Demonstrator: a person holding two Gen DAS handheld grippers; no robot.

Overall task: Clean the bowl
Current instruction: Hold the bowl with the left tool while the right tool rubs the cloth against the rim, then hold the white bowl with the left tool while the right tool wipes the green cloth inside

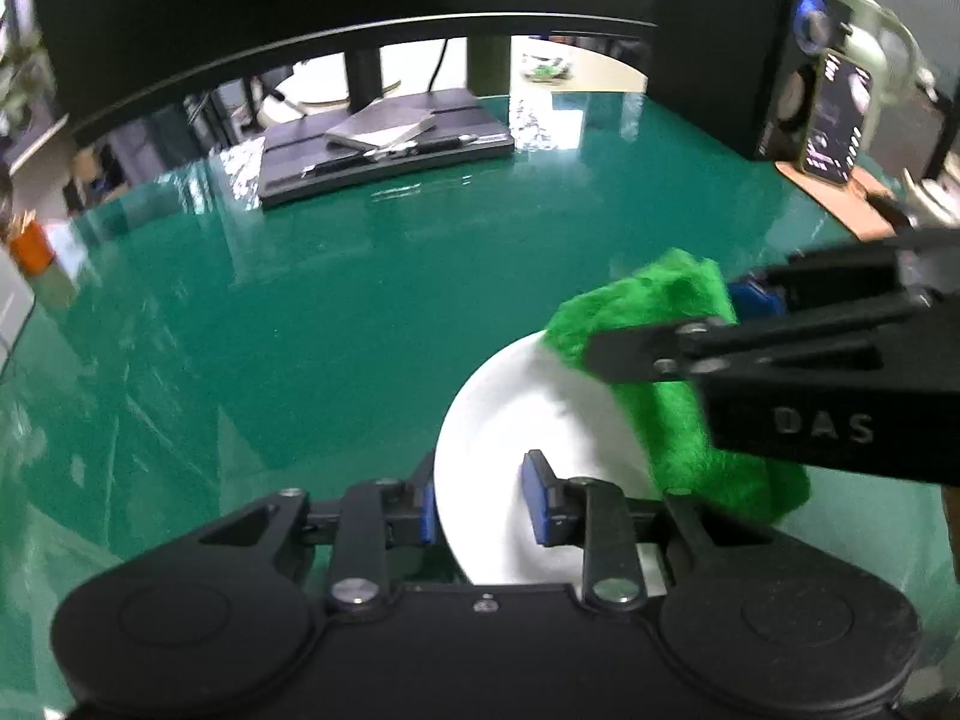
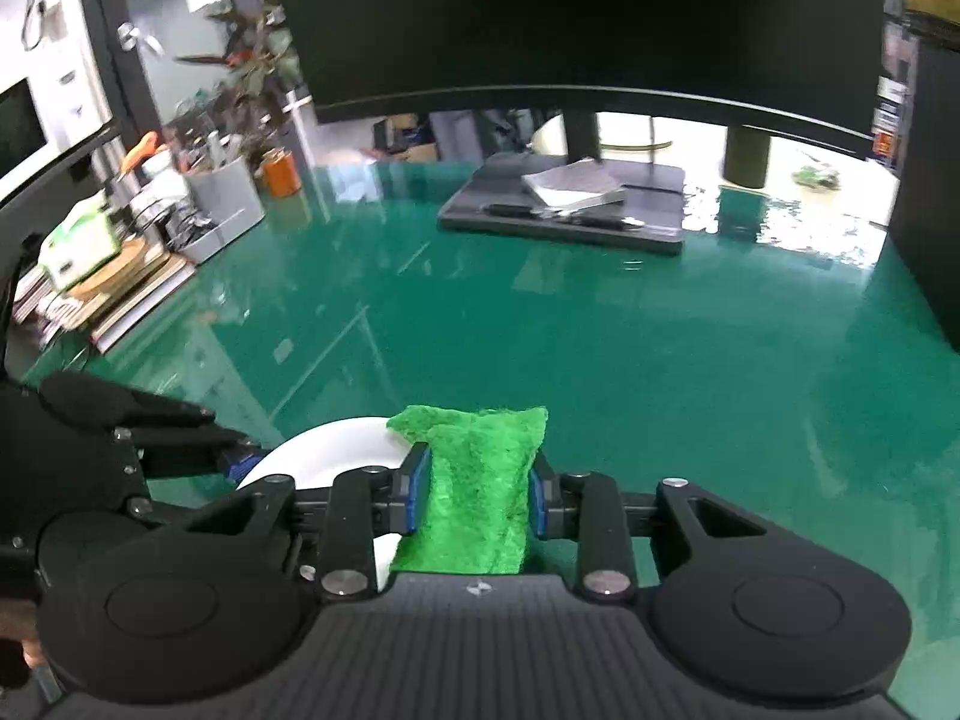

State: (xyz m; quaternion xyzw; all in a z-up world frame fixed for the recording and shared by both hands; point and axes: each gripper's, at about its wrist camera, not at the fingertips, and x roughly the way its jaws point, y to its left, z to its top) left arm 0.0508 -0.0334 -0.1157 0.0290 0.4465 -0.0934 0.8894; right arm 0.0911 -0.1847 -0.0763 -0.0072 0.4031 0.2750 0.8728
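Note:
A white bowl (image 1: 528, 414) is held tilted above the green table. My left gripper (image 1: 483, 501) is shut on the bowl's rim, one blue pad outside and one inside. My right gripper (image 2: 477, 495) is shut on a green cloth (image 2: 474, 498). In the left wrist view the cloth (image 1: 672, 420) lies against the bowl's right side, with the right gripper (image 1: 660, 330) reaching in from the right. In the right wrist view the bowl (image 2: 336, 450) shows partly behind the gripper, at the left of the cloth.
A large dark monitor (image 2: 570, 18) stands at the back on a grey base (image 2: 570, 210) that carries a notebook and pens. Stacked books, a grey organiser (image 2: 222, 210) and an orange cup (image 2: 281, 175) sit at the left. A black tower (image 1: 720, 60) and a phone (image 1: 837, 114) stand at the right.

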